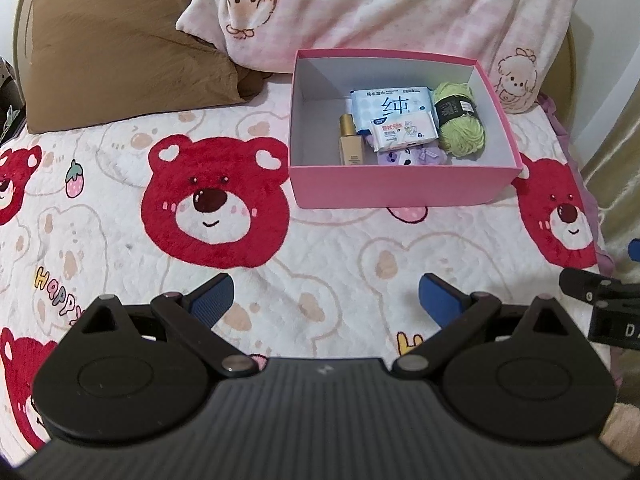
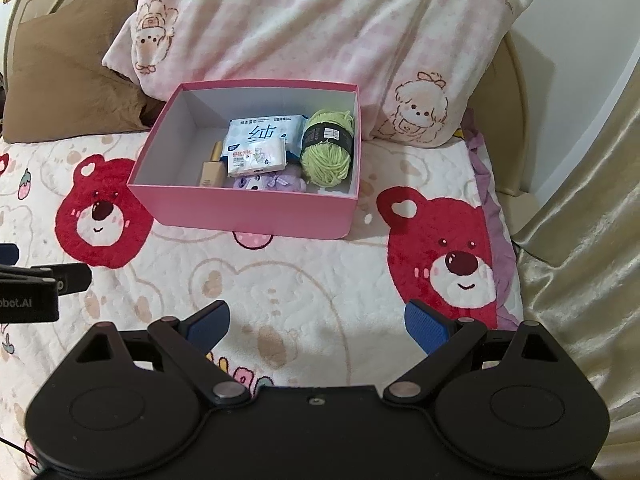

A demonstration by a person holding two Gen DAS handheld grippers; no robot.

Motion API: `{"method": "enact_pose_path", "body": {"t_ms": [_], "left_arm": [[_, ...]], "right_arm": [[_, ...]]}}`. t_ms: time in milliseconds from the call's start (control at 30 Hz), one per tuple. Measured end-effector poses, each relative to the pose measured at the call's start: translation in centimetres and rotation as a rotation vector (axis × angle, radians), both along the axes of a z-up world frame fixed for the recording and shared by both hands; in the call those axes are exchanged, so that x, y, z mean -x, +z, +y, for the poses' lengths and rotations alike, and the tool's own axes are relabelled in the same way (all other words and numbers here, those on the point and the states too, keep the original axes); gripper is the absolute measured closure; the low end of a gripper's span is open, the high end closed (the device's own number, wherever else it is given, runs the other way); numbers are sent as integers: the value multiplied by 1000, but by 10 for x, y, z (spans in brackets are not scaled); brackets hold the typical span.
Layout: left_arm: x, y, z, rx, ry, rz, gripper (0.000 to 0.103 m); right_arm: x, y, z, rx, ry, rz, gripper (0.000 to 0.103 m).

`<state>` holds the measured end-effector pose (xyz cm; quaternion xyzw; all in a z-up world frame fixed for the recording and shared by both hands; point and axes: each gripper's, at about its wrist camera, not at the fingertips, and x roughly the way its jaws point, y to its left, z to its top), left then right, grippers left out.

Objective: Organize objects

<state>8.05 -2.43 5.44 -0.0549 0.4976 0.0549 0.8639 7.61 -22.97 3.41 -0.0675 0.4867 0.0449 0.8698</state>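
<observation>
A pink box [image 1: 400, 186] [image 2: 248, 214] stands on the bed by the pillows. Inside lie a green yarn ball [image 1: 460, 120] [image 2: 328, 148], a large blue-white wipes pack [image 1: 390, 106] [image 2: 264, 132], a small tissue pack [image 1: 402, 130] [image 2: 258, 158], a gold-capped foundation bottle [image 1: 351, 142] [image 2: 212, 170] and a purple plush toy [image 1: 408, 157] [image 2: 264, 182]. My left gripper [image 1: 326, 300] hovers open over the blanket, well short of the box, with nothing between its fingers. My right gripper [image 2: 316, 326] is likewise open and holds nothing. Each gripper shows at the edge of the other's view.
A white blanket with red bears [image 1: 216, 204] [image 2: 440, 256] covers the bed. A brown pillow [image 1: 120, 48] and a pink patterned pillow [image 2: 320, 28] lie behind the box. A gold curtain [image 2: 580, 240] hangs at the right bed edge.
</observation>
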Motion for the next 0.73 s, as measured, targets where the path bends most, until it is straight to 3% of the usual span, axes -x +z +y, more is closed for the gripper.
{"method": "enact_pose_path", "body": {"t_ms": [733], "left_arm": [[-2, -2, 3, -3, 0, 6, 1]], "right_arm": [[-2, -3, -6, -2, -21, 2, 7]]}}
